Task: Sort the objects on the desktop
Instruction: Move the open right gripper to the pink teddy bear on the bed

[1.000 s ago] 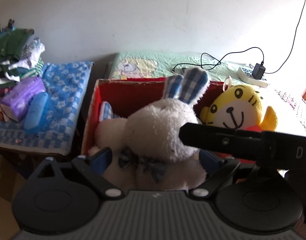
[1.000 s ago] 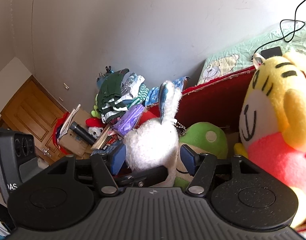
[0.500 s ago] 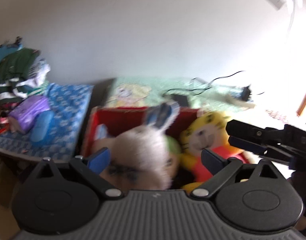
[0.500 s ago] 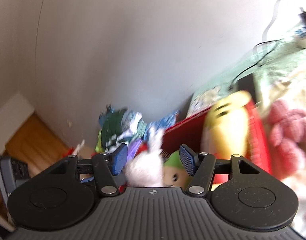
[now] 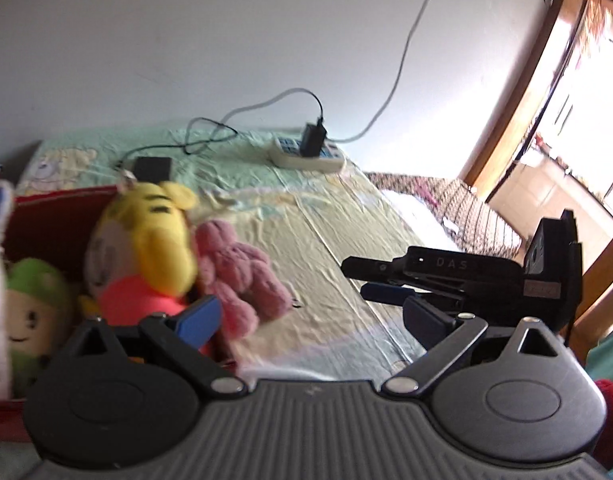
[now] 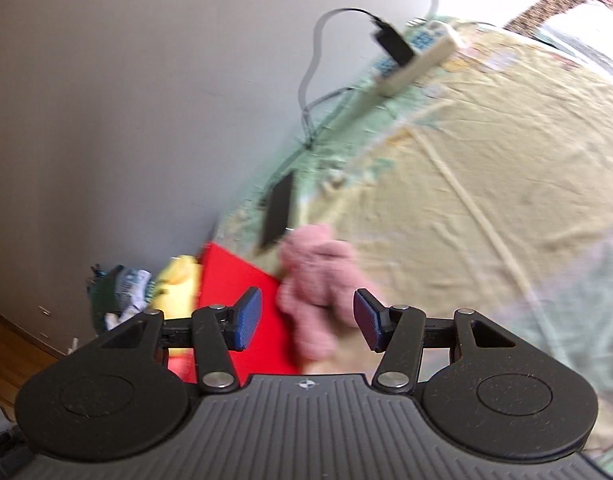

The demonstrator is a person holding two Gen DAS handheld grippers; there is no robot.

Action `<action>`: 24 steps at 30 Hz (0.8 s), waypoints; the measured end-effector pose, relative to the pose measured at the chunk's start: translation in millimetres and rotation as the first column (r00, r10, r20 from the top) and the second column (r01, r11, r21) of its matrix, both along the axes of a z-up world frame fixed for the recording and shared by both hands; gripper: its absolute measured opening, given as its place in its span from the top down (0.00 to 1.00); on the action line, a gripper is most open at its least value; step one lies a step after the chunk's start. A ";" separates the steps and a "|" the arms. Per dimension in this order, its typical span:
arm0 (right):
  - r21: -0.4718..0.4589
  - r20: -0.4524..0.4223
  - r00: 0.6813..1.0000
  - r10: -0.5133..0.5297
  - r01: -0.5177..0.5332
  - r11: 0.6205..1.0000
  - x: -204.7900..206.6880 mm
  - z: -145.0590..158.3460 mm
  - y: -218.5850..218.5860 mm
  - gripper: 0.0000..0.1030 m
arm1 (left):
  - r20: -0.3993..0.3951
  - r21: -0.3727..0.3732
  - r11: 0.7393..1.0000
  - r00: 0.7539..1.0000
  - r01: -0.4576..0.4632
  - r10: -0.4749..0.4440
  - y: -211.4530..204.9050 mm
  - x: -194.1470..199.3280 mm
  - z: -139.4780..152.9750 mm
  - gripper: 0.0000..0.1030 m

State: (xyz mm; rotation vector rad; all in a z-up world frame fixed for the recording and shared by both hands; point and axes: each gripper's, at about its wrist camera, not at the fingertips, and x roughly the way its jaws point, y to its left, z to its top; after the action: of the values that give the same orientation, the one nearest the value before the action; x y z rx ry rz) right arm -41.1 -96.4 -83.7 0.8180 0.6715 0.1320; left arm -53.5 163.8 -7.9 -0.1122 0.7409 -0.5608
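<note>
We've both grippers, left (image 5: 310, 316) & right (image 6: 307, 320), spread wide w/ nothing held, so the pink toy (image 6: 318, 280) beside the red box (image 6: 242, 304) may slip if we clamp off-center.

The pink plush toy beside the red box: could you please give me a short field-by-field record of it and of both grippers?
toy: pink plush toy, blurred
location: on the pale bedspread, against the outside of the red box
box contents seen: yellow tiger plush, green plush
right gripper: open, the toy lies between its fingers, no contact visible
left gripper: open, holds nothing
</note>
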 end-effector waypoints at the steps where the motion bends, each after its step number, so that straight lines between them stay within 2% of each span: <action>1: -0.001 -0.015 1.000 0.007 -0.007 1.000 -1.2 -5.0 -7.7 0.47 | -0.009 0.014 1.000 1.000 0.002 -0.002 -11.6 3.3 -6.7 0.06; 3: -0.004 -0.028 0.999 0.030 -0.030 1.000 -8.1 -13.0 -22.6 0.47 | -0.014 0.066 0.998 1.000 -0.006 0.007 -34.1 9.4 -20.4 0.06; 5: -0.019 -0.040 0.997 0.067 -0.068 0.998 -2.8 -15.7 -30.0 0.50 | -0.002 0.148 0.988 0.999 -0.039 0.040 -53.5 17.0 -35.5 0.06; 7: -0.036 -0.046 0.993 0.109 -0.111 0.993 1.4 -19.6 -35.9 0.53 | -0.009 0.187 0.981 0.998 -0.055 0.058 -67.3 24.6 -48.2 0.06; 12: -0.019 -0.075 0.979 0.191 -0.193 0.981 22.6 -33.0 -45.3 0.56 | 0.093 0.318 0.939 0.990 -0.132 0.107 -99.0 33.2 -62.3 0.05; 19: 0.026 -0.069 0.940 0.334 -0.333 0.942 67.6 -41.1 -50.1 0.56 | 0.064 0.379 0.912 0.987 -0.159 0.145 -121.5 46.9 -84.5 0.06; 24: 0.057 -0.085 0.902 0.424 -0.421 0.905 100.7 -50.2 -42.8 0.56 | 0.022 0.409 0.890 0.977 -0.201 0.210 -124.0 56.3 -102.5 0.06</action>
State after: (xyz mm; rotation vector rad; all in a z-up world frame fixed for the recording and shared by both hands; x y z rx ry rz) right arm 59.6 -139.2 -134.0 0.7066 0.9346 0.5041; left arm 2.9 39.7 -110.4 0.1928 0.8433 -0.1926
